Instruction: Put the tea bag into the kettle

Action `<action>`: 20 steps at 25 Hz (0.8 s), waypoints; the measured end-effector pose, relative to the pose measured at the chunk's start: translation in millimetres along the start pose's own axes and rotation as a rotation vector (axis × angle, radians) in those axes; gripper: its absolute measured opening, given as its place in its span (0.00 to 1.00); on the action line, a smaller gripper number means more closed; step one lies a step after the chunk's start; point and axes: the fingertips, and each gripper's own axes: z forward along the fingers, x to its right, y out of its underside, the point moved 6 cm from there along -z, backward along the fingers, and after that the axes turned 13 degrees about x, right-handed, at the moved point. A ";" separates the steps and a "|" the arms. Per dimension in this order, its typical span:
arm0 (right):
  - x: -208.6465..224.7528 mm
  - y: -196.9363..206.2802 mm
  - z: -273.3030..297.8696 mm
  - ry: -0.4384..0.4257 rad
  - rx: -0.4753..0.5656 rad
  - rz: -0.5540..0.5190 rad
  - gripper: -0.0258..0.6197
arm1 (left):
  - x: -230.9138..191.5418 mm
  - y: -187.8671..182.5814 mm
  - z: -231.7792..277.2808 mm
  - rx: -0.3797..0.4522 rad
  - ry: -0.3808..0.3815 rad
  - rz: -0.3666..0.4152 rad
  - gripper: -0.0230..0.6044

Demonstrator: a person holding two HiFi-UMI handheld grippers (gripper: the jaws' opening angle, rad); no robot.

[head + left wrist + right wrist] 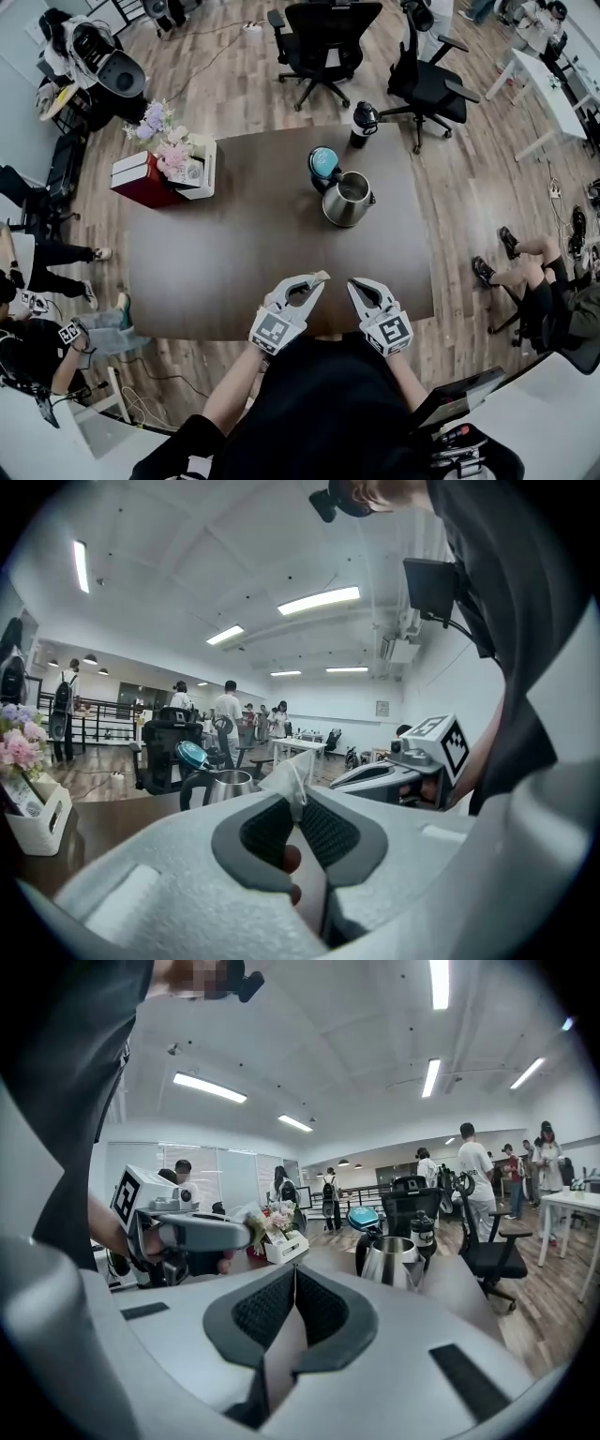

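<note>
Closest to you, at 6 o'clock in the head view, your two grey grippers sit side by side over the near edge of the dark brown table (206,253). Your left gripper (313,279) (298,803) is clamped on the small pale paper tea bag (322,276) (290,778), which sticks out past the jaw tips along the gripper's own line, toward 1 o'clock. Your right gripper (355,284) (293,1274) has its jaws pressed together with nothing between them. The stainless steel kettle (347,200) (232,785) (392,1261) stands well apart from both, up the table at about 12 o'clock from the right gripper and 1 o'clock from the left. Its mouth is open to the ceiling, its teal lid (324,161) is tipped back at 11 o'clock and its spout points to 3 o'clock. Both hands look about equally far from it, but the bag rides in the left. So the coming move is likely a reach forward and slightly right, ending with the tips above the open mouth. A black bottle (363,123) stands beyond the kettle, and a white box of pink flowers (183,157) sits off at 10 o'clock, clear of that path.
</note>
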 end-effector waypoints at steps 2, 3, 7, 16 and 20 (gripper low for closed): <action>16.3 -2.8 2.0 -0.024 0.012 -0.003 0.05 | 1.2 -1.4 12.6 -0.003 -0.042 -0.008 0.07; 24.8 -4.1 1.2 -0.034 0.017 -0.004 0.05 | 2.7 -4.7 20.6 0.001 -0.065 -0.023 0.07; 50.6 -3.6 -1.7 -0.049 0.020 0.019 0.05 | 11.4 -11.9 46.8 0.029 -0.126 -0.062 0.07; 96.8 29.8 -31.2 -0.046 -0.011 0.112 0.05 | 31.0 -14.7 93.0 -0.040 -0.161 -0.031 0.07; 129.0 44.7 -53.4 -0.020 -0.050 0.117 0.05 | 35.5 -4.8 119.7 -0.052 -0.172 -0.039 0.07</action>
